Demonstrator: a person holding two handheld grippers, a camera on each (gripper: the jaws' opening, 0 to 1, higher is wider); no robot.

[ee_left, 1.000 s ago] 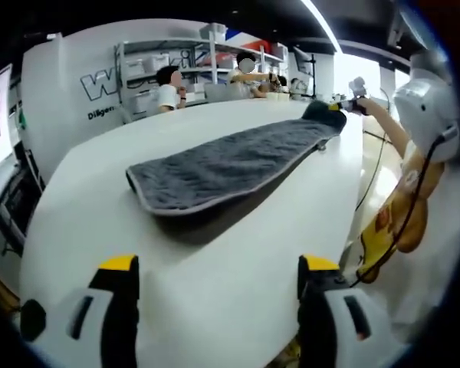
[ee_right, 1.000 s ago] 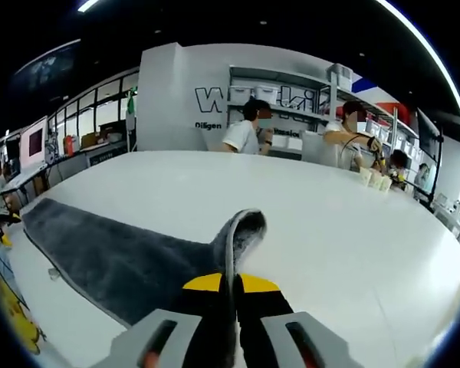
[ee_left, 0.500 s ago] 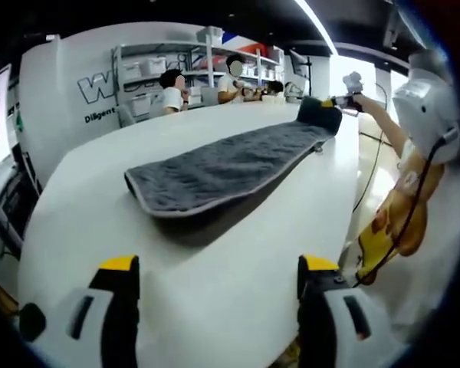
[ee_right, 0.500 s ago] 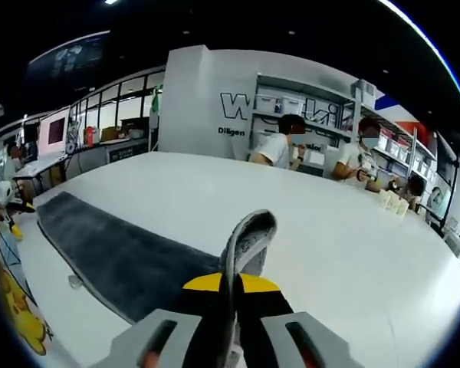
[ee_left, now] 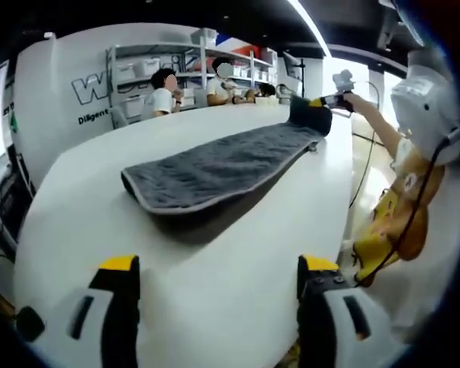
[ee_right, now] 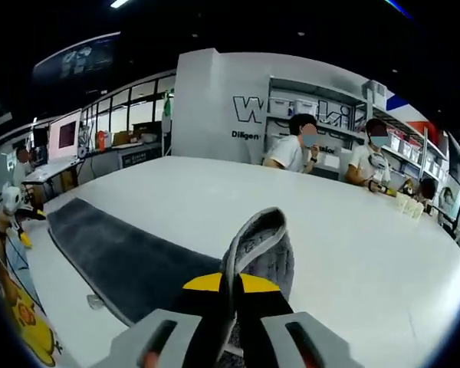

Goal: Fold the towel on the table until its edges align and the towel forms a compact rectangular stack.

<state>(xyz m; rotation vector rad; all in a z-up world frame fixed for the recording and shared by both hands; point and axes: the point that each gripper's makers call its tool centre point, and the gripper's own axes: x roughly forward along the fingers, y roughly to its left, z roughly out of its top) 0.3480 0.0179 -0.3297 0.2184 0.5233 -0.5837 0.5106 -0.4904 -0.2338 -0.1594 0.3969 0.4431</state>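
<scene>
We found the long grey quilted towel [ee_left: 218, 165] lying flat mid-frame on the white table [ee_left: 100, 222], its far end pinched up by the clamped right gripper [ee_right: 230, 287], presumably to fold it over, while the left gripper [ee_left: 215, 268] hovered empty, jaws apart.

Grey claw [ee_left: 215, 307] bodies, yellow-capped black tips, person's yellow printed top [ee_left: 391, 230]

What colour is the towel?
Dark grey towel with a paler grey edge, clearest in the left gripper view.
</scene>
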